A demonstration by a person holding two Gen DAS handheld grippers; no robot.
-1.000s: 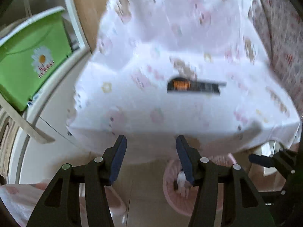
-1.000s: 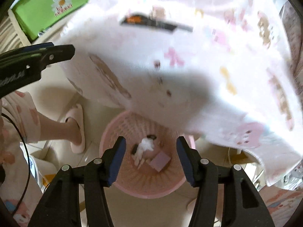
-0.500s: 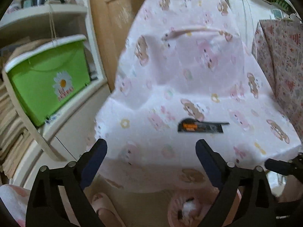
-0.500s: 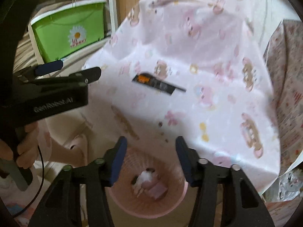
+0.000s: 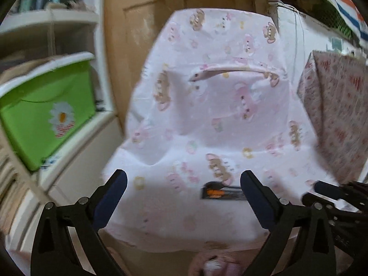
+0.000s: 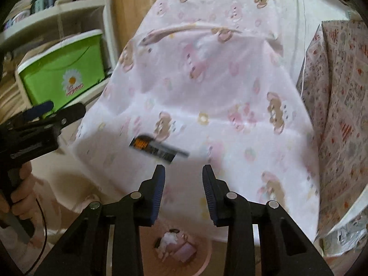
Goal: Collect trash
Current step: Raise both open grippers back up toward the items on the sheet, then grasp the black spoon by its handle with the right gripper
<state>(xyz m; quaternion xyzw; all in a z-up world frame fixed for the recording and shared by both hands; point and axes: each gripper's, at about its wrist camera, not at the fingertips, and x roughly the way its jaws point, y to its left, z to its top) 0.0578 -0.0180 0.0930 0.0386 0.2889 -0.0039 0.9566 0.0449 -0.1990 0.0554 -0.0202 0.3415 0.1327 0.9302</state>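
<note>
Fingers first: your left gripper (image 5: 182, 184) stands wide apart with nothing between its pads, and your right gripper (image 6: 183, 179) is parted more narrowly, also holding nothing.

Below and nearest you, a pink bin (image 6: 202, 258) sits on the floor, half tucked under the cloth's front edge. It already holds scraps: a white crumpled wad (image 6: 169, 239) and a flat pinkish piece (image 6: 184, 250). So part of the collecting looks done, going by the bin's contents.

One piece left in sight: a dark wrapper (image 5: 222, 193) with an orange patch, lying flat on the patterned cloth (image 5: 218, 115) near its front edge. It reads as the next pickup, though motion blur hides its detail.

- Left view: wrapper lies just inside your right-hand finger, nearly touching the pad in the picture; whether it touches, you cannot tell.
- Right view: wrapper (image 6: 158, 148) lies just ahead of the fingertips, a little to their left, not between them.
- Either tool is near; the left is open wider for a flat grab.

Farther off: green box (image 5: 48, 115) with a daisy on white shelves at left, a second printed cover (image 5: 338, 115) at right, wooden door (image 5: 138, 23) behind. No other trash shows on the cloth.
</note>
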